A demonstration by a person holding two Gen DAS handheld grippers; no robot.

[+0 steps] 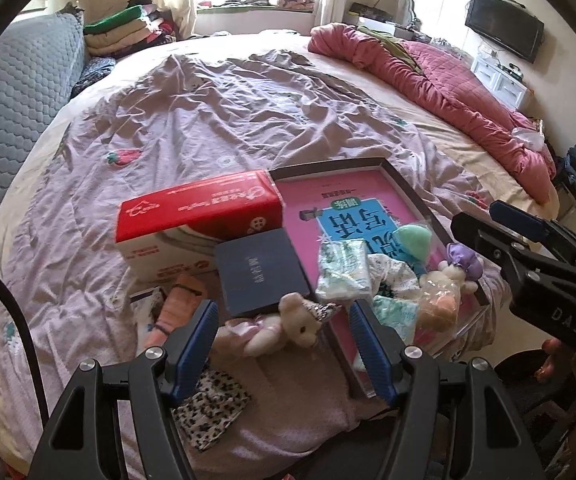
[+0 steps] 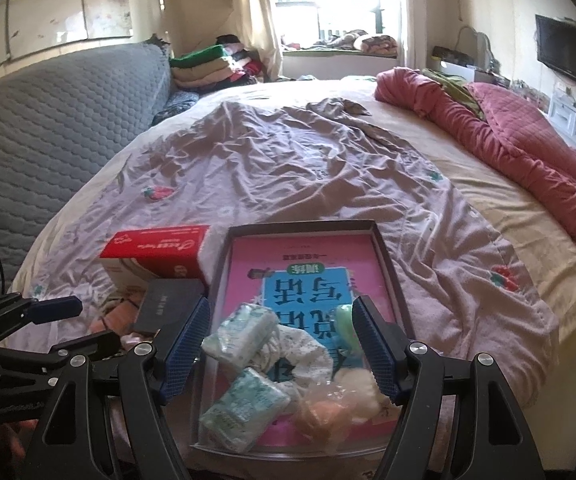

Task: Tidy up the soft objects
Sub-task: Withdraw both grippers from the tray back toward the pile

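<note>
A dark-rimmed tray [image 1: 402,182] [image 2: 392,264] with a pink book cover inside lies on the lilac bedspread. It holds two tissue packs [image 2: 244,334] [image 2: 244,410], a floral cloth [image 2: 304,354], a green pouch [image 1: 412,240], a bagged plush [image 1: 440,300] and a purple-hatted toy [image 1: 462,260]. A white teddy bear [image 1: 284,326] lies on the bed left of the tray, between the fingers of my open, empty left gripper [image 1: 282,346]. My right gripper [image 2: 282,344] is open and empty above the tray's near end.
A red and white box [image 1: 196,220], a dark blue book [image 1: 260,272], pink socks [image 1: 180,304] and a leopard-print cloth [image 1: 212,408] lie left of the tray. A rolled pink quilt [image 1: 468,92] runs along the bed's right side. A grey headboard [image 1: 12,92] stands at left.
</note>
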